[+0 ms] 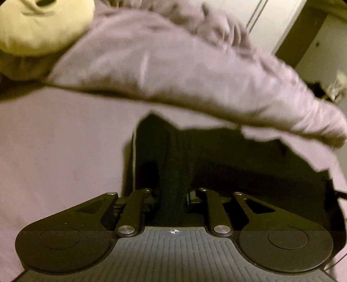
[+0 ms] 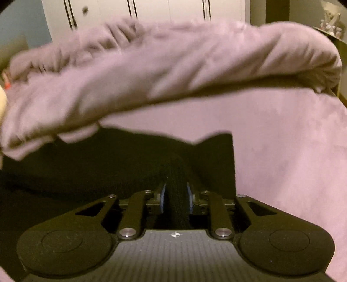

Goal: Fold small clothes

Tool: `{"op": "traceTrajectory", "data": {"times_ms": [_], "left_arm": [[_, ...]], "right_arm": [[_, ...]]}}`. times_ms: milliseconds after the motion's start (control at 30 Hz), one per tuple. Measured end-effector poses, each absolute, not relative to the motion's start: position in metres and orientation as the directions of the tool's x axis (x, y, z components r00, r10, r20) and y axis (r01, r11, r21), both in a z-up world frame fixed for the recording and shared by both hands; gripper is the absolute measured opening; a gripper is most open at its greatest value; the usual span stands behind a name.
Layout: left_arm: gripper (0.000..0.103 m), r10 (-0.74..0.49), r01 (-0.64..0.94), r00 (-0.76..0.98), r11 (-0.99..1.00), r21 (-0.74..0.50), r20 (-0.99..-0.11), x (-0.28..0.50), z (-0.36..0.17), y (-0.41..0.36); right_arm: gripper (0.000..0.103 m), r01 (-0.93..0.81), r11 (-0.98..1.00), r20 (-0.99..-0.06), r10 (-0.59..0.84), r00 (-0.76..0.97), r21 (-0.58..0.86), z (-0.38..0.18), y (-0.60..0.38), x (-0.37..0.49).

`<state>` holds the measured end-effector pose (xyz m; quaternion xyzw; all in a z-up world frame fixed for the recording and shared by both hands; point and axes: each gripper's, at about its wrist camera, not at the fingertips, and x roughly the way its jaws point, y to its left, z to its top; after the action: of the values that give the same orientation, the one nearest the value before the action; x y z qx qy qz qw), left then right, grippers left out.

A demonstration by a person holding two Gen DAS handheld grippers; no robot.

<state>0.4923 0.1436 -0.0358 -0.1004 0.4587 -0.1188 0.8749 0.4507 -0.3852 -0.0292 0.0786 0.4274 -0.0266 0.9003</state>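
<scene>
A black garment (image 1: 227,156) lies on a lilac bedsheet (image 1: 60,151). My left gripper (image 1: 172,195) is shut on a bunched fold of the garment near its left edge. In the right wrist view the same black garment (image 2: 108,160) spreads to the left, and my right gripper (image 2: 176,195) is shut on a fold of it near its right edge, blue pads (image 2: 163,198) pressing the cloth. The cloth hides both grippers' fingertips.
A rumpled lilac duvet (image 1: 173,71) is heaped behind the garment, and also shows in the right wrist view (image 2: 173,65). A cream pillow (image 1: 36,26) sits at the far left. White wardrobe doors (image 2: 151,10) stand behind the bed.
</scene>
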Motion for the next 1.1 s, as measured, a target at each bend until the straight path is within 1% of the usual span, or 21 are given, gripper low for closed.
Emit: {"op": "traceTrajectory", "data": {"times_ms": [33,67,100,167,200,233,267,300,333,367,433,633,767,900,1033,1067,1100], "left_arm": [[0.023,-0.309,0.126,0.541,0.949,-0.288,-0.782,0.494,-0.04,0.142],[0.029,-0.318,0.133,0.534,0.947,-0.293,-0.783,0.495,-0.043,0.142],[0.031,-0.332,0.141,0.527,0.942,-0.304,-0.783,0.496,-0.044,0.143],[0.032,-0.354,0.138,0.527,0.933,-0.333,-0.773,0.502,-0.044,0.146],[0.03,-0.364,0.127,0.522,0.927,-0.352,-0.771,0.506,-0.045,0.148],[0.028,-0.374,0.117,0.52,0.922,-0.37,-0.768,0.507,-0.048,0.151],[0.012,-0.376,0.105,0.524,0.919,-0.38,-0.764,0.508,-0.049,0.151],[0.009,-0.378,0.095,0.53,0.916,-0.39,-0.759,0.508,-0.048,0.152],[0.009,-0.379,0.088,0.536,0.914,-0.397,-0.754,0.509,-0.046,0.152],[0.009,-0.378,0.084,0.543,0.913,-0.4,-0.75,0.508,-0.043,0.152],[0.008,-0.391,0.083,0.56,0.904,-0.42,-0.731,0.507,-0.034,0.154],[0.008,-0.407,0.088,0.653,0.878,-0.47,-0.639,0.516,0.005,0.163],[0.008,-0.345,0.065,0.689,0.906,-0.419,-0.638,0.535,0.008,0.154],[0.008,-0.226,0.02,0.702,0.954,-0.299,-0.675,0.546,-0.007,0.14],[0.009,-0.132,-0.027,0.689,0.978,-0.208,-0.712,0.551,-0.027,0.127],[0.01,-0.113,-0.031,0.688,0.982,-0.184,-0.717,0.552,-0.031,0.123],[0.013,-0.092,-0.039,0.686,0.986,-0.163,-0.721,0.551,-0.034,0.121]], "right_arm": [[0.025,0.111,0.988,-0.776,0.012,0.63,0.106,-0.033,-0.385,0.451],[0.031,0.109,0.989,-0.773,0.008,0.634,0.099,-0.034,-0.384,0.451],[0.035,0.102,0.99,-0.772,0.011,0.636,0.099,-0.033,-0.385,0.451],[0.054,0.075,0.991,-0.761,0.034,0.648,0.108,-0.031,-0.384,0.451],[0.057,0.067,0.992,-0.76,0.039,0.649,0.108,-0.033,-0.383,0.449],[0.057,0.052,0.993,-0.767,0.047,0.64,0.105,-0.035,-0.38,0.451],[0.056,0.035,0.995,-0.78,0.05,0.624,0.091,-0.038,-0.376,0.454],[0.051,0.025,0.998,-0.785,0.036,0.619,0.065,-0.04,-0.372,0.456],[0.03,0.021,0.998,-0.786,0.03,0.617,0.055,-0.04,-0.369,0.457],[0.012,0.042,0.998,-0.784,0.003,0.621,0.038,-0.037,-0.368,0.458],[0.011,0.081,0.995,-0.761,-0.012,0.649,0.053,-0.027,-0.369,0.455],[0.01,0.088,0.996,-0.673,-0.05,0.738,0.022,0.009,-0.371,0.458],[0.01,0.146,0.989,-0.633,-0.115,0.765,-0.003,0.014,-0.379,0.475],[0.01,0.159,0.986,-0.625,-0.159,0.764,-0.057,0.005,-0.378,0.495],[0.01,0.169,0.979,-0.613,-0.201,0.764,-0.111,-0.007,-0.37,0.51],[0.011,0.171,0.976,-0.607,-0.217,0.765,-0.133,-0.009,-0.368,0.513],[0.011,0.175,0.972,-0.598,-0.234,0.767,-0.156,-0.012,-0.365,0.515]]}}
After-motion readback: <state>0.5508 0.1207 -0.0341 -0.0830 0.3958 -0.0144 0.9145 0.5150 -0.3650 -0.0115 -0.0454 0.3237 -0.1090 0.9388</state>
